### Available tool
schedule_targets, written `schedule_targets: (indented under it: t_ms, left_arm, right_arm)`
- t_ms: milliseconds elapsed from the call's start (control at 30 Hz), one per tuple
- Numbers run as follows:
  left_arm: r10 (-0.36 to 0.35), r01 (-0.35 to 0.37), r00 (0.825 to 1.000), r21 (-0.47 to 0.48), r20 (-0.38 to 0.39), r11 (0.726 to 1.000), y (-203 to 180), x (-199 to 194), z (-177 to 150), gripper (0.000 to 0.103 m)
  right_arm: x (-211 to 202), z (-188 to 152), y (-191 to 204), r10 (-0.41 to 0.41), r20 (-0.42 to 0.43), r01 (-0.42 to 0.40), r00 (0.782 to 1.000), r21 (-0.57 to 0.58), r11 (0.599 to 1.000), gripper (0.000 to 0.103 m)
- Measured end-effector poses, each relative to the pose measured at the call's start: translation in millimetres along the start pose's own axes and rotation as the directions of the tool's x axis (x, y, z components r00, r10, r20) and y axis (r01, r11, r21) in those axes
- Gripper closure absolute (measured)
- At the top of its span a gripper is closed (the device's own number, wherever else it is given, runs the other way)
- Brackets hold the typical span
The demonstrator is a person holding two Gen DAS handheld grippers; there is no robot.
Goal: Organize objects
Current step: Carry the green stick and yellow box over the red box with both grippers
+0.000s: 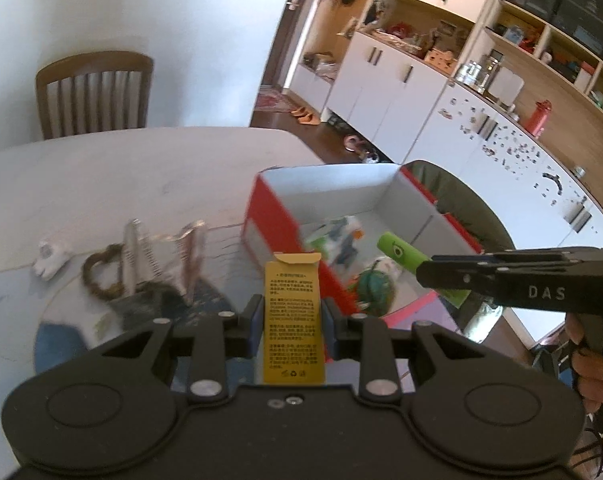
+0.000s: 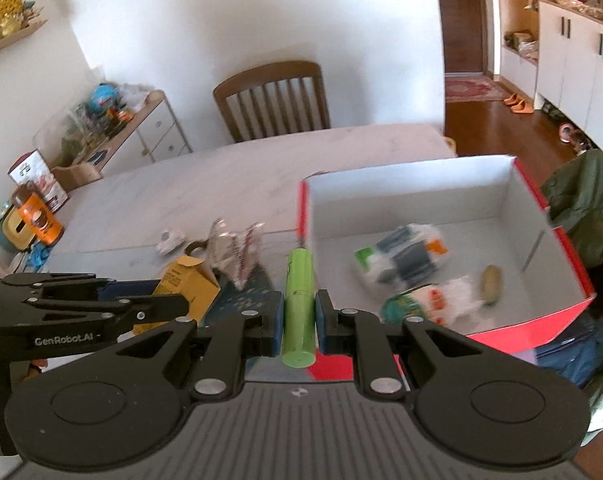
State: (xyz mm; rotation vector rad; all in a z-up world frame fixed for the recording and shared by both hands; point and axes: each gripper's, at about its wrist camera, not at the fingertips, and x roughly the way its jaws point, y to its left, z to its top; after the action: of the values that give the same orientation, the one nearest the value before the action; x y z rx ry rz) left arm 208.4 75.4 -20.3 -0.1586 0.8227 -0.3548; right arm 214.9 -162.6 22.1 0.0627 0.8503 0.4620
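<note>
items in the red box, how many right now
3 show in the red box: a white packet mid-floor, a teal-and-white packet nearer, a tan piece on the right. More may be hidden.

We note a red box (image 2: 549, 312) with white interior. The tube (image 2: 298, 300) is green. The carton (image 1: 294, 320) is yellow with black print.

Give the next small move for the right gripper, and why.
Probably carry the green tube forward and right over the box, then release. The right gripper is shut on it, short of the box's near wall, and the box already holds packets.
</note>
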Motion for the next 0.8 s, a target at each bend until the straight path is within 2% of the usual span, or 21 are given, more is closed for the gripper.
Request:
schedule_targets:
  t_ms: [367, 633, 800]
  left_arm:
    - [-0.01, 0.011, 1.0, 0.067, -0.012, 0.998, -49.6, 37.9, 25.2, 0.074]
    - [0.011, -0.008, 0.999, 0.094, -0.036, 0.996, -75.5, 77.0, 42.4, 0.074]
    - [0.014, -0.009, 0.997, 0.072, -0.07, 0.997, -85.6, 106.4, 50.2, 0.074]
  right_arm:
    - [-10.7, 10.8, -72.0, -0.058, 0.035, 0.056, 0.998, 0.048, 0.997, 0.088]
    - [6.6, 20.8, -120.6, -0.098, 0.017, 0.097, 0.995, 0.057, 0.994, 0.088]
    - [25.9, 28.9, -143.9, -0.114, -0.005, 0.114, 0.993, 0.049, 0.992, 0.088]
